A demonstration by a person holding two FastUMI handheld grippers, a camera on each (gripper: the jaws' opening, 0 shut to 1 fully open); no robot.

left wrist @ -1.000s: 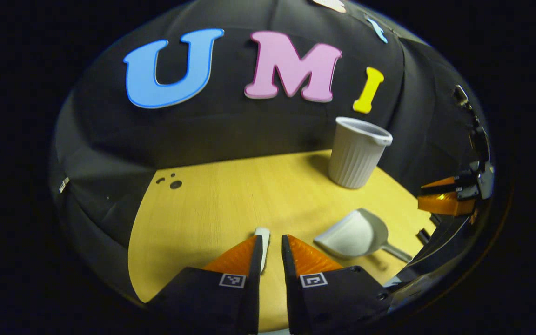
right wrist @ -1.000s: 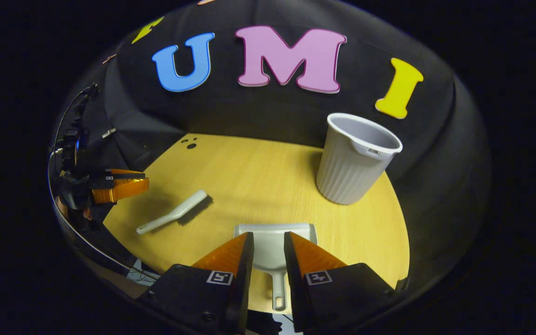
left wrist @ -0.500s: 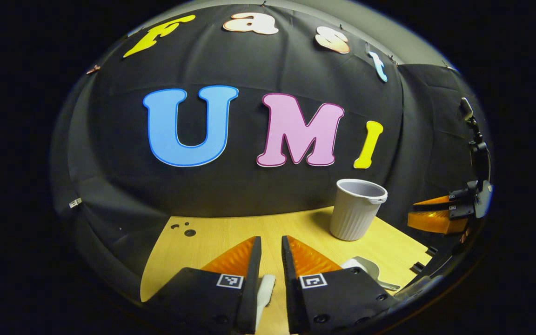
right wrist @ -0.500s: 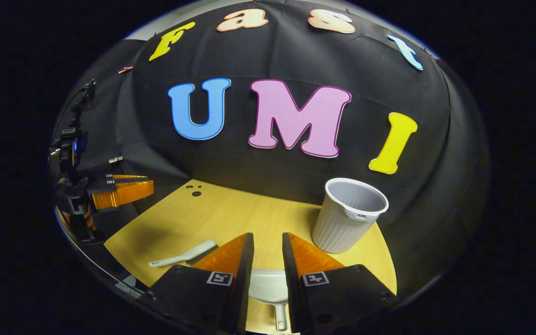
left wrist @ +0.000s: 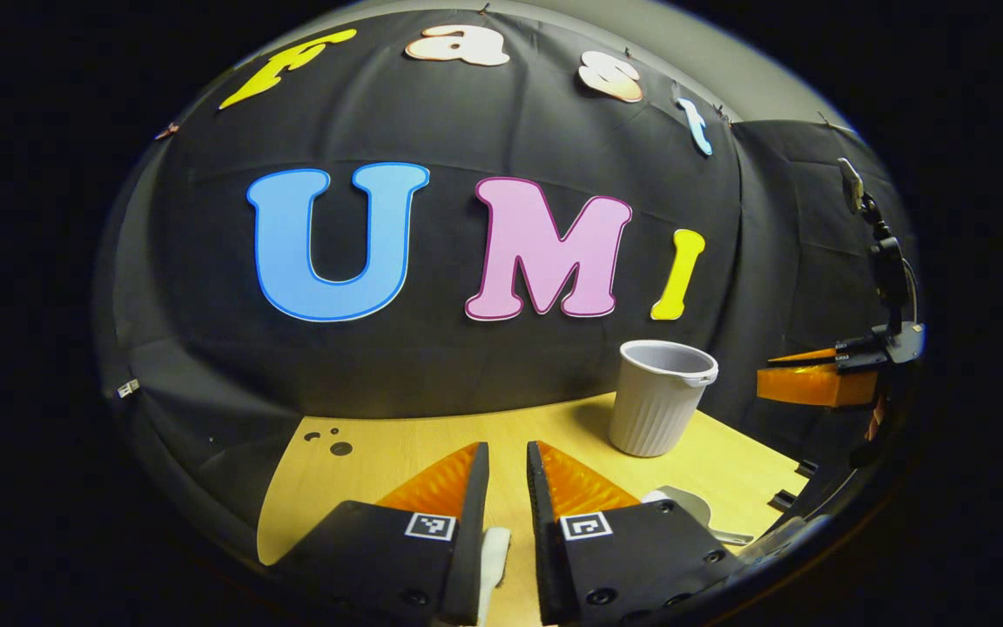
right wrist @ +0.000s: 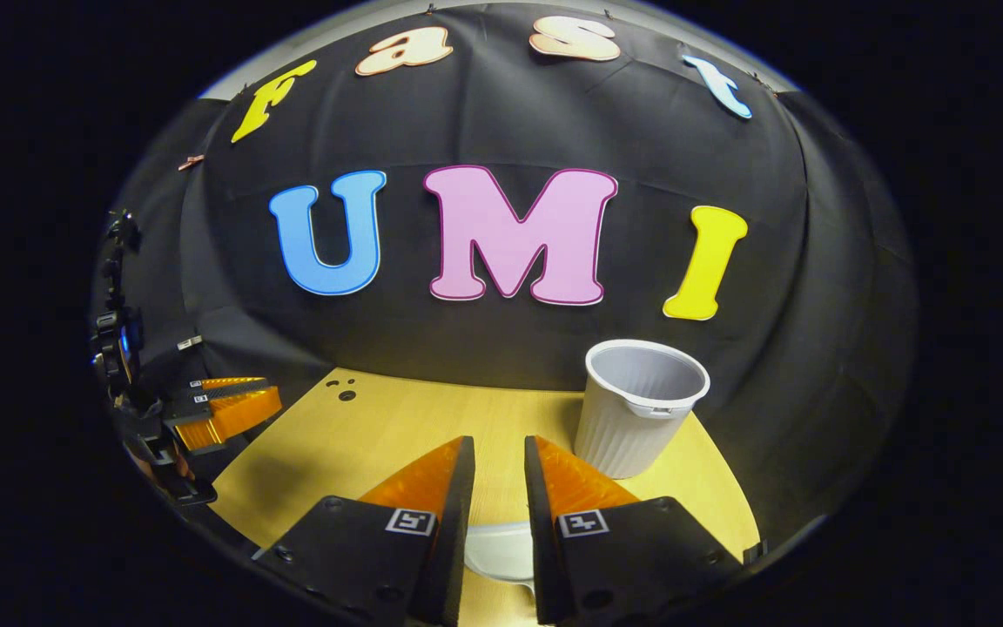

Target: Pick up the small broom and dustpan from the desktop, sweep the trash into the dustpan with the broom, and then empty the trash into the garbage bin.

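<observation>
The white broom (left wrist: 494, 557) lies on the table, and a piece of it peeks through low between the fingers of my left gripper (left wrist: 508, 446). That gripper hovers above it, jaws a narrow gap apart, holding nothing. The grey dustpan (left wrist: 686, 505) rests to its right. A white part of the dustpan (right wrist: 497, 550) sits below my right gripper (right wrist: 499, 440), which is likewise narrowly open and empty. The ribbed grey bin (left wrist: 660, 396) (right wrist: 636, 405) stands upright at the back right. Small dark bits of trash (left wrist: 334, 442) (right wrist: 345, 392) lie at the far left.
The yellow wooden table (left wrist: 380, 466) (right wrist: 362, 435) ends at the black cloth wall behind. My right gripper (left wrist: 815, 379) hangs at the right edge of the left gripper view. My left gripper (right wrist: 227, 407) hangs at the left edge of the right gripper view.
Both views have tilted up from the table toward the wall. The broom and dustpan have slid down to the bottom of the views. Jaw gaps are unchanged.
</observation>
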